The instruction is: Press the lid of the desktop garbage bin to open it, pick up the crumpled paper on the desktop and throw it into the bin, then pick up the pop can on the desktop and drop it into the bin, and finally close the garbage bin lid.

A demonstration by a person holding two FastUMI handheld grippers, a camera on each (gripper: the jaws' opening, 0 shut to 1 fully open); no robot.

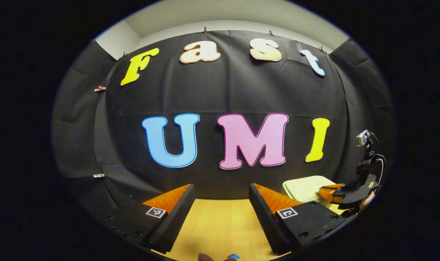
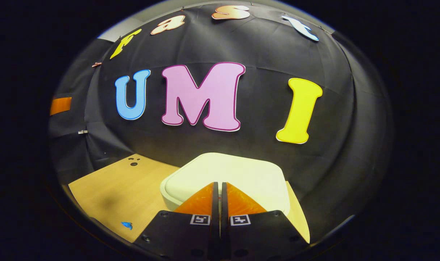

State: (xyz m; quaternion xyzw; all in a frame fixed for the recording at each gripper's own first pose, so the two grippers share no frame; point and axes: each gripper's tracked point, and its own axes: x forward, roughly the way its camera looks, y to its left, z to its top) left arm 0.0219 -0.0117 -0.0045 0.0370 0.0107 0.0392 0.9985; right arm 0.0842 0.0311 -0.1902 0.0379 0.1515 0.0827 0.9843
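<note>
The desktop bin (image 2: 227,175) is a pale cream box with a flat rounded lid, standing near the back of the wooden table (image 2: 111,192). Its lid lies flat and down. My right gripper (image 2: 219,186) is shut, with nothing between its fingers, and its tips sit at the near edge of the lid. In the left gripper view the same bin (image 1: 305,186) shows at the right, with the right gripper (image 1: 327,192) over its right side. My left gripper (image 1: 221,192) stands open above bare table, to the left of the bin.
The black cloth wall rises just behind the table's far edge. A small blue mark (image 2: 127,225) lies on the wood at the near left, and a few dark dots (image 2: 133,161) sit near the back left corner.
</note>
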